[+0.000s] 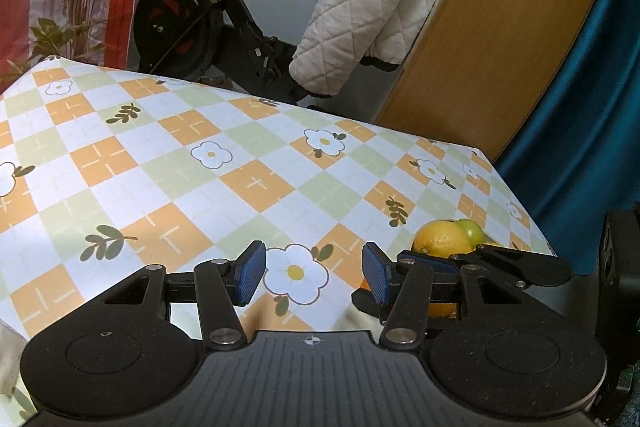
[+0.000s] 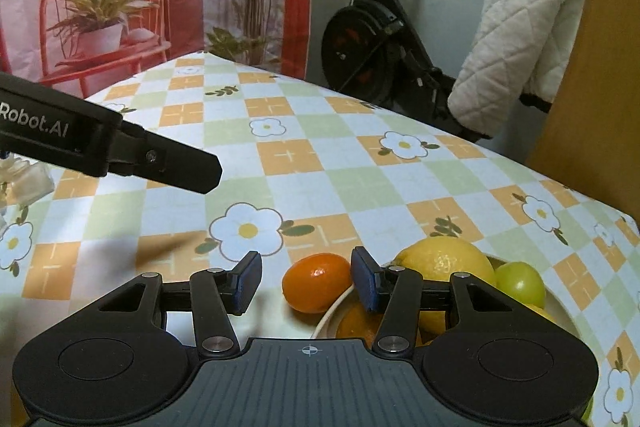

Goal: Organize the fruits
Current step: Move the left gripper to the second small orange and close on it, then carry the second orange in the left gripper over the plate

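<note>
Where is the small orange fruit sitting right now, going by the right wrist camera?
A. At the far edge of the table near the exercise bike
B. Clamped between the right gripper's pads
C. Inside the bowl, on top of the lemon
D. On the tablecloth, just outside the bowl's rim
D: the small orange fruit rests on the tablecloth beside the bowl, while the lemon and green fruit lie inside; the right gripper is open above it.

The tablecloth point(image 2: 360, 183) is a checkerboard of orange, pale green and white with white yellow-centred flowers, the bowl point(image 2: 560, 311) is cream with a yellow lemon point(image 2: 444, 259) and green fruit point(image 2: 520, 283) in it, an orange mandarin point(image 2: 316, 283) sits beside, and the gripper pads point(image 2: 248, 279) are blue.
</note>
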The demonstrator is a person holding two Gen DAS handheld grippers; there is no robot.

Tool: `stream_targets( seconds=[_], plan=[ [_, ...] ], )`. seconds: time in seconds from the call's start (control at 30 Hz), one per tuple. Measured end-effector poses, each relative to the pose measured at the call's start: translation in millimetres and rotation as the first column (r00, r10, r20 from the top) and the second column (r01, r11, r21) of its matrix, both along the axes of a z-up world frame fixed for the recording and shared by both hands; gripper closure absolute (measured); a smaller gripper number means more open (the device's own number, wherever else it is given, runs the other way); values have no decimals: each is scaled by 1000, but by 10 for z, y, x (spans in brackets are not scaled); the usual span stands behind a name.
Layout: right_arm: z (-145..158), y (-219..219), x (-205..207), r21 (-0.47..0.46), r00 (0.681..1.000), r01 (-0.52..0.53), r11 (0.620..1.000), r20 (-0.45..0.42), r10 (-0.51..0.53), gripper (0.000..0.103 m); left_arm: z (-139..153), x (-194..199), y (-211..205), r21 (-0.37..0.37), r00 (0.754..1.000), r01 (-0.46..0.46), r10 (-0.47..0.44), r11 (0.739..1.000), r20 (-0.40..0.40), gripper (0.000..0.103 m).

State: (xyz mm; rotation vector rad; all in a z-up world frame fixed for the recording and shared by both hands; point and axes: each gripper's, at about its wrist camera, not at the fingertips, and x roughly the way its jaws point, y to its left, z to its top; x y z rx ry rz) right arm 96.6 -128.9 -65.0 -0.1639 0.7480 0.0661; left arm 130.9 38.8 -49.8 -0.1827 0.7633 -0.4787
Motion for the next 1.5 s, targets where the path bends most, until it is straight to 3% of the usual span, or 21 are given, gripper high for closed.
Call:
stream_targets(
  seconds=[0.17,0.67,0.8,1.03,1.1,1.5],
  plan=[
    [-72,36,-12,33,999,-22,999,-37,23,65,-35,15,10,-3,1000,5,-5,1000,-11,48],
    [-123,144,-135,77,999,-37,996,-29,39,69,-319,6,-149,-24,991,74,-76,997,-109,48],
    [-153,174,-137,85,999,-41,996,-27,43,70,-393,44,-162,-36,990,58,-62,998,-126,62],
    [-161,188,-81,81,999,-38,996,-11,39,67,-456,126,-122,-57,991,28,-35,998,-133,63],
    [-160,192,-51,80,999,-37,996,-5,38,65,-445,130,-116,-61,991,27,-34,998,-131,69],
    [-218,227,106,102,999,-37,994,-13,39,65,-446,139,-89,-70,991,43,-51,997,-120,69]
  ],
)
